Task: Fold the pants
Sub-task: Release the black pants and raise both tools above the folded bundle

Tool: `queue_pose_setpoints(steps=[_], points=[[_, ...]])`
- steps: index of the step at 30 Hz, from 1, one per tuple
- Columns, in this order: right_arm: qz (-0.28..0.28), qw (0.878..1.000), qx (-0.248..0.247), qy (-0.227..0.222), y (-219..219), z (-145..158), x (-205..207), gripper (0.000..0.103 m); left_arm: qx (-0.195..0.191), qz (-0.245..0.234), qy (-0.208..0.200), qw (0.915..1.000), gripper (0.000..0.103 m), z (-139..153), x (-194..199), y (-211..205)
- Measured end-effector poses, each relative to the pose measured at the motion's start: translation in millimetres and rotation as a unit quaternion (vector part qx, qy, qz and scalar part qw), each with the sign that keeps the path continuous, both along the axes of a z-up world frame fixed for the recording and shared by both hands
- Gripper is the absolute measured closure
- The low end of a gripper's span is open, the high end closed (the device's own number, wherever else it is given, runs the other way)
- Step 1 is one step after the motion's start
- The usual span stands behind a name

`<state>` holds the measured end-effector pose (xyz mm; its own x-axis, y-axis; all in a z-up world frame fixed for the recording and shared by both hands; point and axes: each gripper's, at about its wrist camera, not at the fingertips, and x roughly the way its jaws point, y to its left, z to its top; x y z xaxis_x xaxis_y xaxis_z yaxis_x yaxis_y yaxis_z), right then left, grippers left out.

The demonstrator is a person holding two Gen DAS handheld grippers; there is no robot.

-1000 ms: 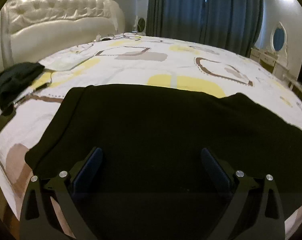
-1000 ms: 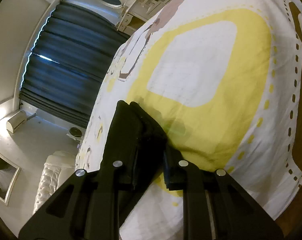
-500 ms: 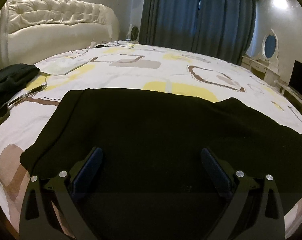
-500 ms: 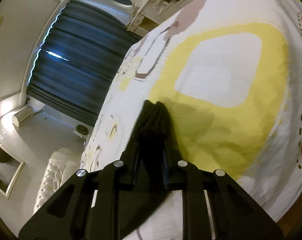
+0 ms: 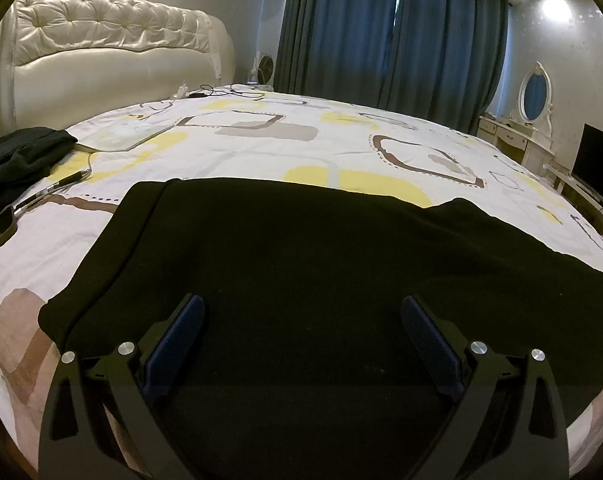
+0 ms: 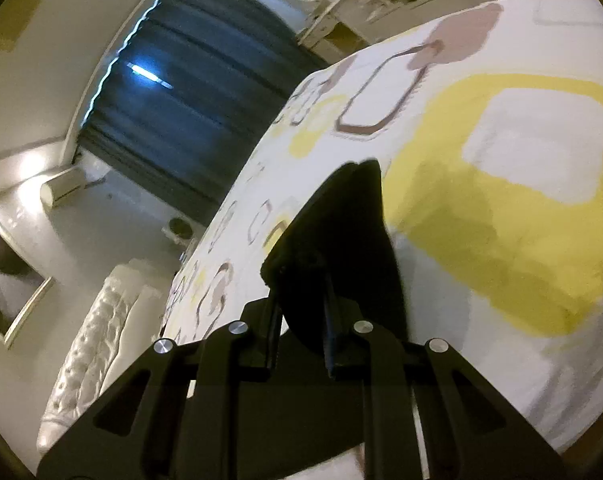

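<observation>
Black pants (image 5: pixel 301 264) lie spread flat across the near part of the bed in the left wrist view. My left gripper (image 5: pixel 301 320) is open and empty, its blue-padded fingers (image 5: pixel 181 328) hovering over the near part of the pants. My right gripper (image 6: pixel 301 320) is shut on an end of the pants (image 6: pixel 341 240) and holds it lifted above the bedspread, tilted; the cloth stands up between the jaws.
The bed has a white bedspread (image 5: pixel 261 148) with yellow and brown shapes and a tufted cream headboard (image 5: pixel 101 60). Another dark garment (image 5: pixel 17 160) and a cable (image 5: pixel 73 178) lie at the left. Blue curtains (image 5: pixel 381 32), a dresser (image 5: pixel 517 140) and a screen (image 5: pixel 597 168) stand beyond.
My right gripper has lifted the held pants end up off the bedspread and swung it. The left gripper has stayed open and tilted up slightly.
</observation>
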<state>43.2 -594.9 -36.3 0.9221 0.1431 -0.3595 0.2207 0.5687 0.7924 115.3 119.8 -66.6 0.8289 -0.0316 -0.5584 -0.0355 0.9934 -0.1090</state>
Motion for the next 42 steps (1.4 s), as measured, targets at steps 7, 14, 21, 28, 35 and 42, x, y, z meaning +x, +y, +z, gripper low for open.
queue_pose_setpoints(steps=[7, 14, 21, 28, 35, 42], points=[[0.06, 0.998, -0.008, -0.01, 49, 15, 15, 0.086, 0.0, 0.0, 0.0, 1.0, 0.005, 0, 0, 0], [0.134, 0.991, -0.007, -0.006, 111, 15, 35, 0.086, -0.001, 0.0, 0.0, 1.0, 0.005, 0, 0, 0], [0.197, 0.98, -0.019, 0.014, 171, 4, 48, 0.086, -0.001, 0.0, -0.001, 1.0, 0.005, 0, 0, 0], [0.243, 0.969, -0.017, 0.032, 213, -8, 56, 0.086, -0.001, 0.0, -0.001, 1.0, 0.005, 0, 0, 0], [0.28, 0.958, -0.032, 0.045, 248, -15, 60, 0.086, -0.002, 0.0, -0.001, 1.0, 0.005, 0, 0, -1], [0.307, 0.95, -0.037, 0.052, 269, -16, 62, 0.086, -0.002, 0.0, -0.001, 1.0, 0.005, 0, 0, -1]])
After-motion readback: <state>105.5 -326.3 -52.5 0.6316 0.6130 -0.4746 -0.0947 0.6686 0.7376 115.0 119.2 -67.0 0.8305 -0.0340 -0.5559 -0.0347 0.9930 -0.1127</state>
